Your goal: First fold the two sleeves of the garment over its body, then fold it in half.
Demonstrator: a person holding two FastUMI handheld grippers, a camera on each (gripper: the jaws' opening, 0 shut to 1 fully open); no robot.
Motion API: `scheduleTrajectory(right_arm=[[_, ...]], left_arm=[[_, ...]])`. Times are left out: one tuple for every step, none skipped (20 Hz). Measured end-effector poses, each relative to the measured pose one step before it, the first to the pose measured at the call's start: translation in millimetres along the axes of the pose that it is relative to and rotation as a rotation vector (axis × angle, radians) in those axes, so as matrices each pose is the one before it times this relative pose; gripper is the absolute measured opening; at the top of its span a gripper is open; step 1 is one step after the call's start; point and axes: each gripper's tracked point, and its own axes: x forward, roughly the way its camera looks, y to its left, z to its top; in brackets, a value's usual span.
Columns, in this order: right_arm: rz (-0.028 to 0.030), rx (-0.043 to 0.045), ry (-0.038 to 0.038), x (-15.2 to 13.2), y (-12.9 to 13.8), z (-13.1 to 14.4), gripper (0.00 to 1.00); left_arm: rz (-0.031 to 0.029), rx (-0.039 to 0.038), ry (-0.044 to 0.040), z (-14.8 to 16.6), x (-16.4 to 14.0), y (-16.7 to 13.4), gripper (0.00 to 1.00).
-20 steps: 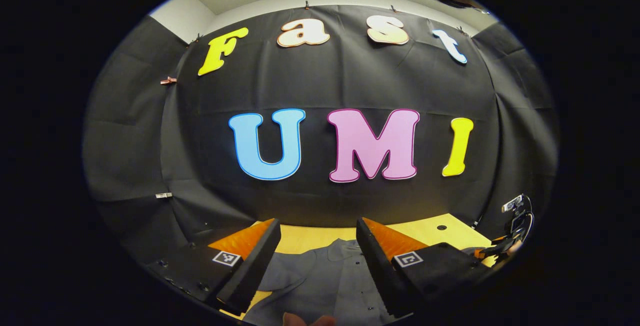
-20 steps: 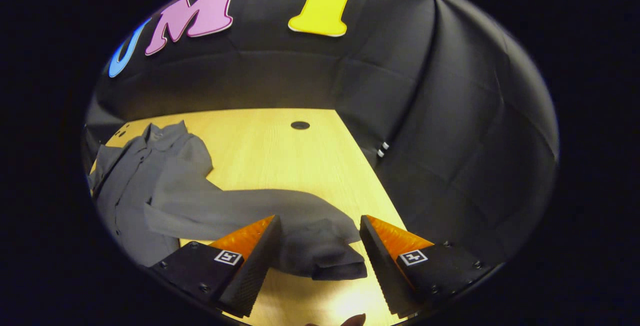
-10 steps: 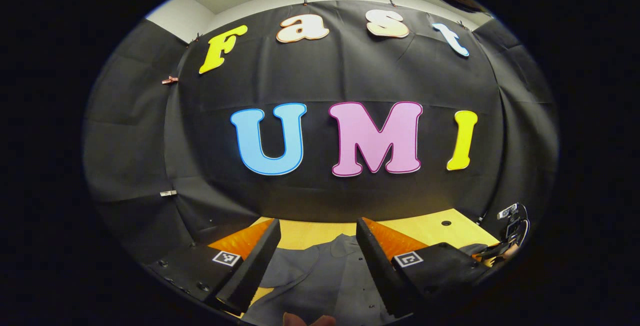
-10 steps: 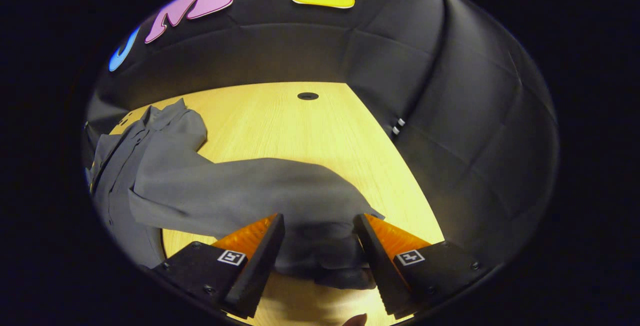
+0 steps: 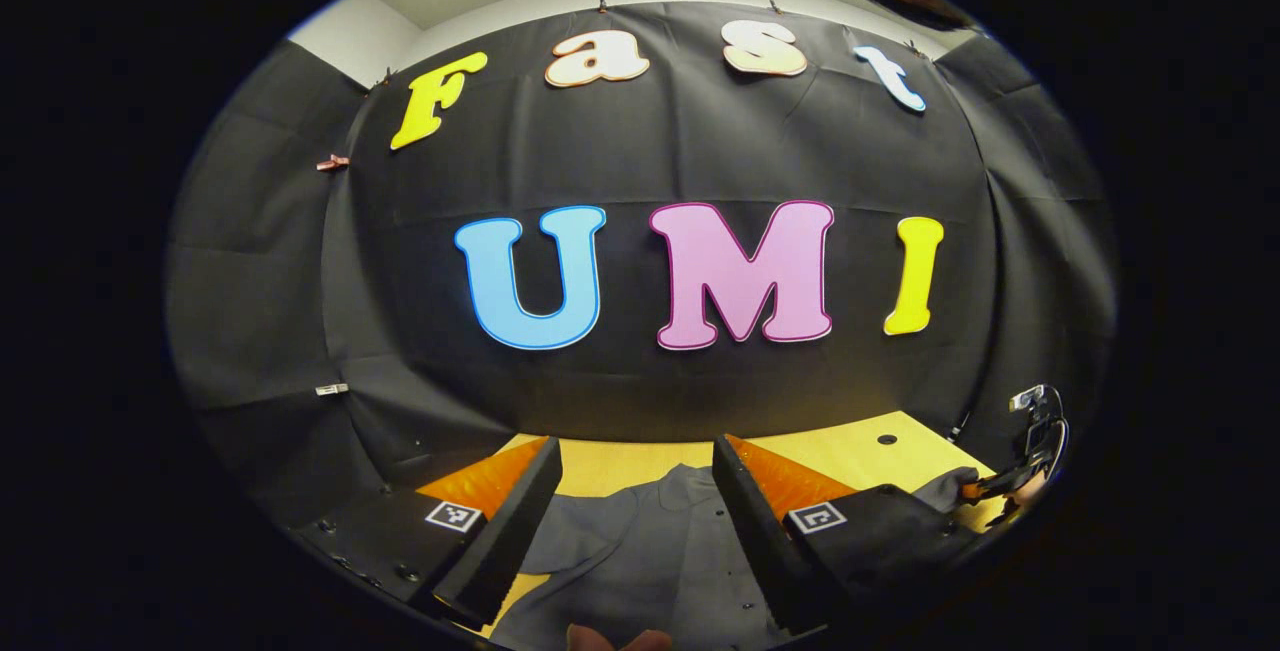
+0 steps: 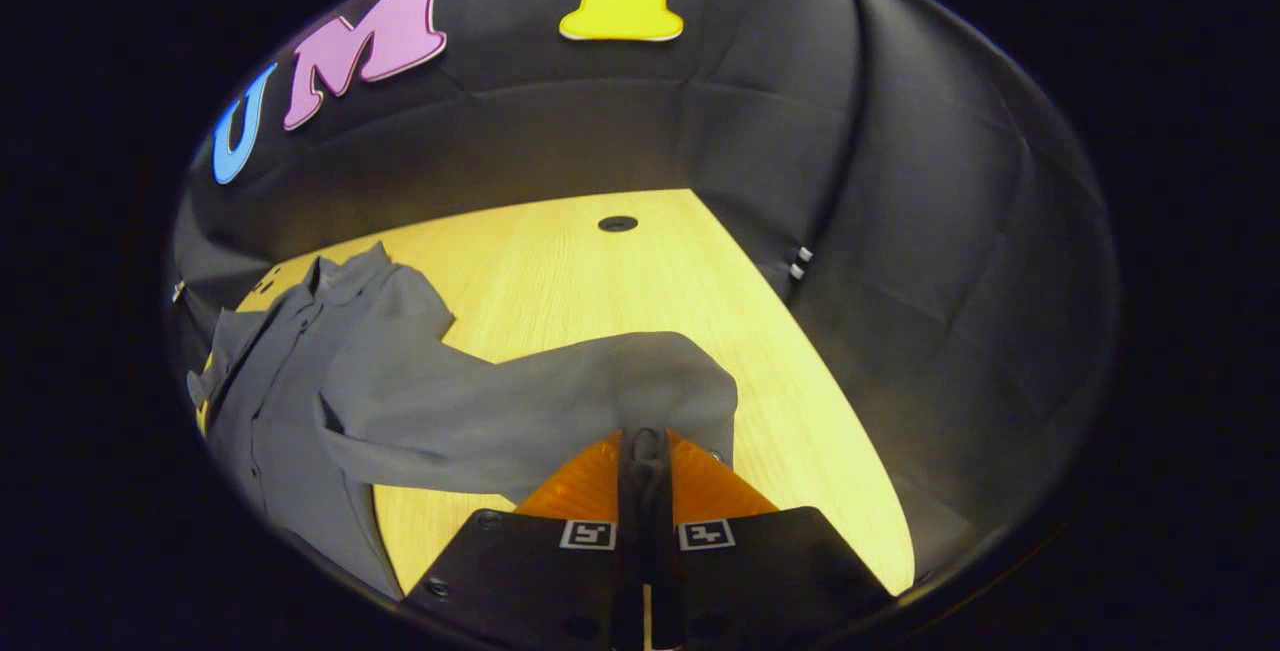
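A grey button-up shirt (image 6: 290,371) lies on the wooden table (image 6: 600,281), collar toward the far wall. Its right sleeve (image 6: 560,401) stretches across the table toward my right gripper (image 6: 645,446), which is shut on the cuff end and holds it a little off the wood. In the left gripper view my left gripper (image 5: 630,491) hovers open above the shirt's body (image 5: 650,551), with the collar and button placket between its fingers but untouched. The right gripper (image 5: 1030,451) shows far off at the right edge there, with the sleeve end beside it.
A dark round hole (image 6: 617,223) sits in the table near its far edge. Black cloth walls close in the table at the back and right. Bare wood lies to the right of the sleeve. A fingertip (image 5: 615,639) pokes in at the bottom of the left gripper view.
My right gripper went from open around the sleeve's cuff to shut on it, and the sleeve end has risen off the table. The left gripper has barely shifted.
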Motion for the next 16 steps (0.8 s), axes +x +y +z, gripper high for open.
scheduleTrajectory(right_arm=[[-0.01689,-0.01063,-0.02046,-10.67,-6.38,4.95,0.08],[-0.01916,-0.01580,-0.01814,-9.86,-4.63,4.62,0.08],[-0.01879,-0.01089,-0.01625,-9.96,-0.83,3.99,0.08],[-0.02080,-0.00778,-0.02111,-11.87,-2.61,5.73,0.08],[-0.02330,-0.00557,-0.02265,-13.67,-3.45,4.21,0.08],[-0.02447,-0.00227,-0.01882,-12.16,-1.89,5.24,0.08],[-0.01851,0.00362,-0.01910,-12.56,-0.06,3.99,0.08],[-0.01616,0.00469,-0.01663,-12.57,1.90,4.46,0.08],[-0.00776,-0.00011,-0.01550,-13.10,5.06,3.52,0.08],[-0.00450,-0.00276,-0.01322,-10.88,5.96,3.66,0.08],[-0.00166,-0.00046,-0.01343,-12.03,7.18,4.99,0.08],[0.00008,0.00454,-0.01341,-9.94,8.00,5.86,0.08],[-0.00051,0.00850,-0.01165,-9.79,8.76,6.58,0.08],[0.00270,0.01159,-0.01424,-8.36,9.98,7.49,0.08],[0.00120,0.00913,-0.01344,-9.09,11.14,7.97,0.08],[0.00504,0.00616,-0.01599,-6.90,11.99,9.18,0.08]], left_arm=[[-0.00878,-0.00321,-0.00069,-0.29,0.06,2.05,0.96],[-0.00685,-0.00038,-0.00069,-0.44,0.65,3.90,0.95],[-0.00765,0.00069,-0.00143,0.37,0.39,4.39,0.95],[-0.00819,-0.00103,-0.00438,-1.45,1.19,4.38,0.95],[-0.00965,-0.00363,-0.00120,0.23,1.51,4.51,0.95],[-0.01049,-0.00506,0.00271,-1.62,0.44,4.22,0.95],[-0.00802,-0.00544,0.00316,-0.12,1.26,4.85,0.95],[-0.00813,-0.00586,-0.00052,-1.41,0.43,5.46,0.95],[-0.00688,-0.00528,-0.00296,0.95,0.96,6.43,0.95],[-0.00637,-0.00463,-0.00099,-1.46,1.29,6.14,0.95],[-0.00372,-0.00314,-0.00053,-0.45,1.25,7.25,0.95],[-0.00328,-0.00301,-0.00085,-1.25,0.92,7.74,0.95],[-0.00211,-0.00278,-0.00068,-0.37,1.70,8.34,0.95],[-0.00185,-0.00191,-0.00061,-1.78,1.14,8.24,0.95],[-0.00003,0.00021,0.00041,-0.72,1.26,9.18,0.95],[0.00141,0.00077,0.00153,-3.73,1.11,9.91,0.95]])
